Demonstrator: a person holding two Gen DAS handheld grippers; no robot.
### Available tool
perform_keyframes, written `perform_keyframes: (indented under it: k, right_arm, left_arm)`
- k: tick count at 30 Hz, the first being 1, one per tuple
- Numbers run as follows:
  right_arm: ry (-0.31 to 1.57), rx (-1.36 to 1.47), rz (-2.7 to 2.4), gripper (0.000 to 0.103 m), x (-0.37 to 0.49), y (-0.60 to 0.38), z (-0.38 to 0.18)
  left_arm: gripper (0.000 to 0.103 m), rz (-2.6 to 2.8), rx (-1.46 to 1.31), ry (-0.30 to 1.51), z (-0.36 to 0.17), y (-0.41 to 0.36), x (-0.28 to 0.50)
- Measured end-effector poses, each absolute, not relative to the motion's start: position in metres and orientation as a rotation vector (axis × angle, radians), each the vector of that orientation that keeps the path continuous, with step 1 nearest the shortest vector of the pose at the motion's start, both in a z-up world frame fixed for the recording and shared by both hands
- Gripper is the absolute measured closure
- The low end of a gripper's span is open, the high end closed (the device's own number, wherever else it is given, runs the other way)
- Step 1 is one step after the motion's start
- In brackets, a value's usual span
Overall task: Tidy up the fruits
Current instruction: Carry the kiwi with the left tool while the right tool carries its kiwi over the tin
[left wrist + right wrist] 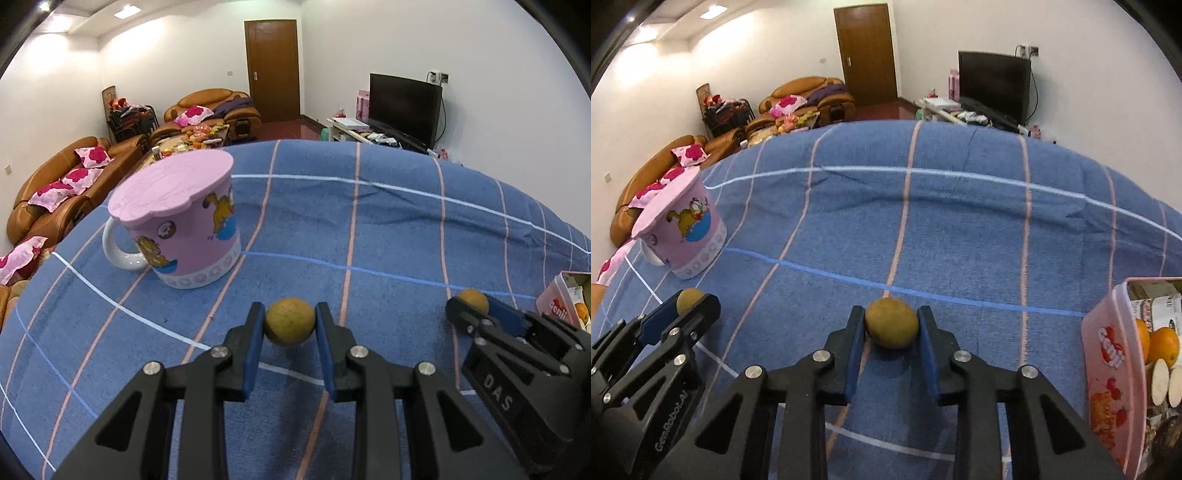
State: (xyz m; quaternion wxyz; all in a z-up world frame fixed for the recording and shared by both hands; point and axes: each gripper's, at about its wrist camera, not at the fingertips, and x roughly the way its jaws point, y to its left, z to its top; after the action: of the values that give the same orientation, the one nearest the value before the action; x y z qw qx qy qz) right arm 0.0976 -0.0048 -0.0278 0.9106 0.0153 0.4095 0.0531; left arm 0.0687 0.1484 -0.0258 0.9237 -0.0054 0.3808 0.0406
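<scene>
Two small round fruits were in view, each with dull yellow-brown, slightly rough skin. The left hand-held gripper (290,325) was clenched on the first fruit (290,322), its blue-padded fingers pressing both sides. The right hand-held gripper (891,326) gripped the second fruit (891,323) likewise; whether either fruit rested on the cloth or sat just above it could not be told. Both were over a table covered by a blue cloth (369,229) with pink, white and light-blue lines. One pink ceramic mug (184,229) with cartoon cat prints, a white handle and a flat pink lid stood upright, left of the grippers. One pink plastic box (1108,369) at the right edge held orange fruit and cut pale pieces.
</scene>
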Motion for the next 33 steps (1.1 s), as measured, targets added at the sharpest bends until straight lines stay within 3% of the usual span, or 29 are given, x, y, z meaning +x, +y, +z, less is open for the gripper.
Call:
perform_keyframes:
  k: [7, 11, 33]
  right_arm:
    - [0.488, -0.041, 0.039, 0.073, 0.035, 0.005, 0.011]
    - [0.393, -0.096, 0.034, 0.073, 0.008, 0.017, 0.017]
    - [0.362, -0.052, -0.001, 0.073, -0.025, 0.003, 0.020]
  left_arm:
    - [0.074, 0.106, -0.005, 0.700, -0.018, 0.147, 0.054]
    - [0.074, 0.118, 0.022, 0.635, -0.009, 0.142, 0.044]
    - [0.074, 0.123, 0.022, 0.535, 0.000, 0.128, 0.015]
